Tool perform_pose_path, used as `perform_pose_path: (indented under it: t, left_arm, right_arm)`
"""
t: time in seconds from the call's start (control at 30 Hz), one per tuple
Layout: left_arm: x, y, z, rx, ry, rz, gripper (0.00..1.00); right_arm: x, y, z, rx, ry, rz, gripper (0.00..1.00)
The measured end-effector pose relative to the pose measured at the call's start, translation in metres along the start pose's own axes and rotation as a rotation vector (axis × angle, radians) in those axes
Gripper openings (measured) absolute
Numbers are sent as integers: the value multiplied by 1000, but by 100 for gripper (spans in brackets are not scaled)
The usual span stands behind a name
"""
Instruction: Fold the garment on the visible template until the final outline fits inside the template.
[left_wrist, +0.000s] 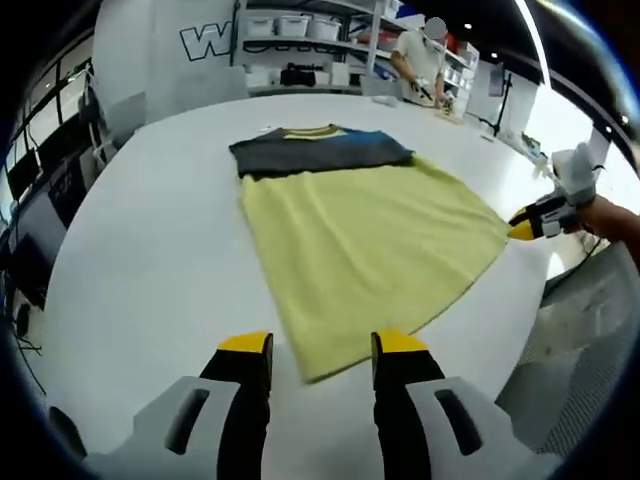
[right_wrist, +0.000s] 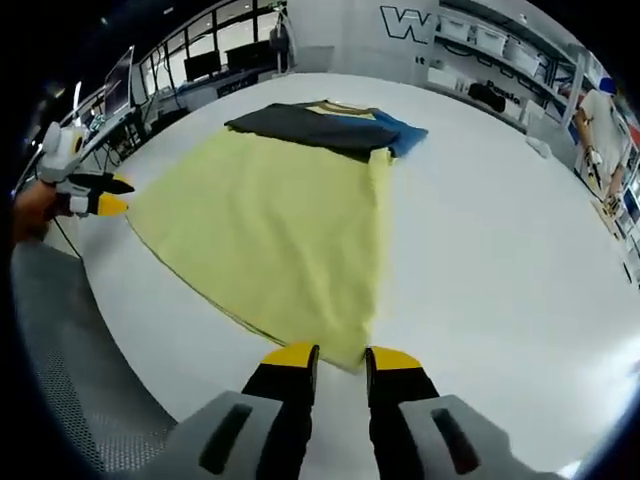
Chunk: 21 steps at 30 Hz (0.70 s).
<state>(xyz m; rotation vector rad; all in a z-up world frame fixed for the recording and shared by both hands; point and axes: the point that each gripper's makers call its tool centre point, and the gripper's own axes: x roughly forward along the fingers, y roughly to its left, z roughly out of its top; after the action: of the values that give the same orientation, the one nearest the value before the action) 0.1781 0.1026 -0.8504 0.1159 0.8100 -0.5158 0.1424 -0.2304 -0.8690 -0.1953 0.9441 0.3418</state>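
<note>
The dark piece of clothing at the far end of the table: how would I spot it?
Find the big white table. The yellow-green garment is spread across it. At that garment's far edge lies the dark grey garment, folded, with a blue patch and a striped collar.

A pale yellow cloth garment (left_wrist: 370, 250) is seen mid-frame on a plain white round table (left_wrist: 150, 260), with a dark grey band and a blue patch at its upper end. Yellow tips are shown on the black-jawed left gripper (left_wrist: 320, 345) and right gripper (right_wrist: 340, 358).
</note>
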Motion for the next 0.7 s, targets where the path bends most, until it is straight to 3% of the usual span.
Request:
perform_pose_path:
  t: [0.33, 0.5, 0.7]
  left_arm:
    - [7, 5, -9, -62, 56, 11, 20]
    - [7, 3, -7, -46, 62, 7, 15]
    - [6, 5, -7, -16, 75, 15, 0]
  right_arm:
    - [1, 3, 1, 1, -7, 14, 18]
    - [0, 5, 2, 6, -10, 19, 19]
    - [-1, 5, 3, 7, -18, 22, 20]
